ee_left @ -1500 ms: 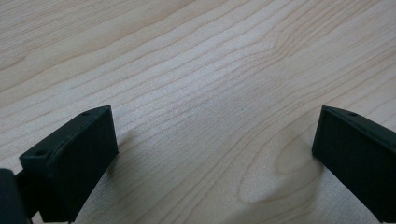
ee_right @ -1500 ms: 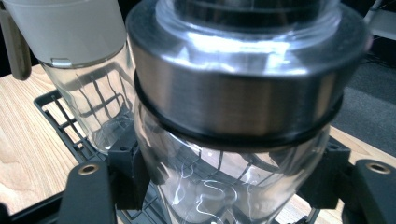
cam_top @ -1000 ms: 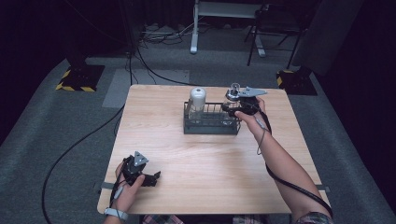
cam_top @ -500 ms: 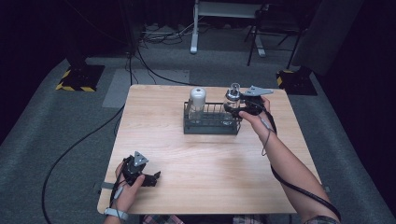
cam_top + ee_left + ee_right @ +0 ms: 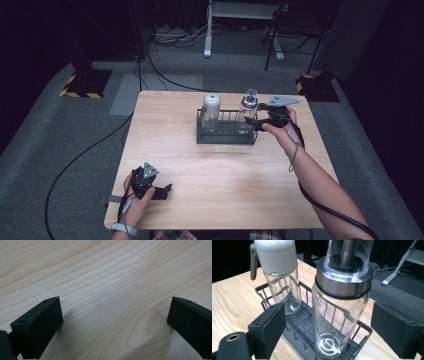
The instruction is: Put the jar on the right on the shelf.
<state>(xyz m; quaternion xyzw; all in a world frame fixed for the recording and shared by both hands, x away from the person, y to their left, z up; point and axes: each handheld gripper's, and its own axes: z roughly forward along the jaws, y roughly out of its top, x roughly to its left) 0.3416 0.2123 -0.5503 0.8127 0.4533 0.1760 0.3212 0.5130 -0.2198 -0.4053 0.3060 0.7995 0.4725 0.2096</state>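
Right gripper jaws have just been opening and the hand has backed off slightly from the rack's right end; the clear bottle now stands in the rack on its own. A second ago the gripper was tight on it at the same spot.

Bottle: glass body, steel collar, clear cap, upright in the right-hand end of the wire rack. Long axis vertical. In the right gripper view the bottle sits between the two black jaws, but there's visible air on both sides, so pads aren't pressing on it. Released, not grasping.

Key relation: bottle is straight ahead of the right gripper, just beside its tips, toward the table's centre. Gripper points level at the bottle's body. My read: a clean exit means pulling straight back along the jaw line, away from the rack; any sideways drift would knock the collar or catch the rack's rim.

Second bottle with the grey pump top stands upright at the rack's left end, apart from the clear one.

Left gripper is well away, resting on the table near the front-left corner, jaws wide with nothing but bare wood between them. It hasn't shifted. Right hand is clearly the nearer one.

Judgement: placement looks done, retreat is the step in hand.
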